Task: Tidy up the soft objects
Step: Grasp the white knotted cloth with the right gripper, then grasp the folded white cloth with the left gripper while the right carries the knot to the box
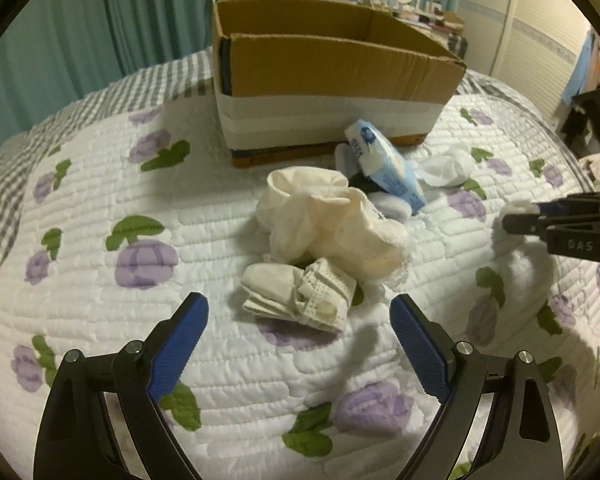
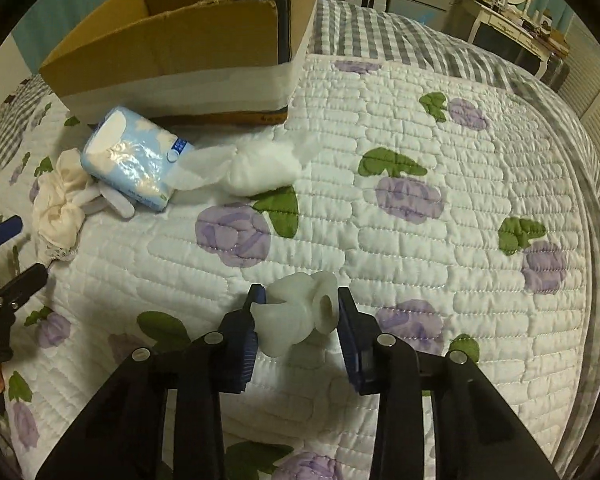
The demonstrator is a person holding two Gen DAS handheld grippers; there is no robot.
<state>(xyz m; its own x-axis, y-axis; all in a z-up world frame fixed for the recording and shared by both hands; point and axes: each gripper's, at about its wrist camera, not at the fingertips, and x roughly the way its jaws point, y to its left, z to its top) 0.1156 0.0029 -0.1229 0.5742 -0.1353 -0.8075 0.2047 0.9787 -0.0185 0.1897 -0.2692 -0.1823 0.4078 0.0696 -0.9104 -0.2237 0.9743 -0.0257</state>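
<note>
Right wrist view: the right gripper (image 2: 298, 316) pinches a white soft lump (image 2: 296, 320) above the quilt (image 2: 420, 140). The left gripper (image 1: 299, 332) gapes wide, holding nothing, near a folded mask (image 1: 300, 296). The tissue pack (image 2: 130, 158) lies by the far cardboard box (image 2: 188, 52).

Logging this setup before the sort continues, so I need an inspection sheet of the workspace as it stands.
Surface: floral quilt on bed.
Job's things: open cardboard box; cream cloth, folded face mask, blue tissue pack, white wad lying loose before it.
Clutter: nothing seen.
Grippers: left tongs open, holding nothing; right tongs shut on white soft piece.
Cables: nothing seen.
Surroundings: teal curtains, dresser with mirror.
</note>
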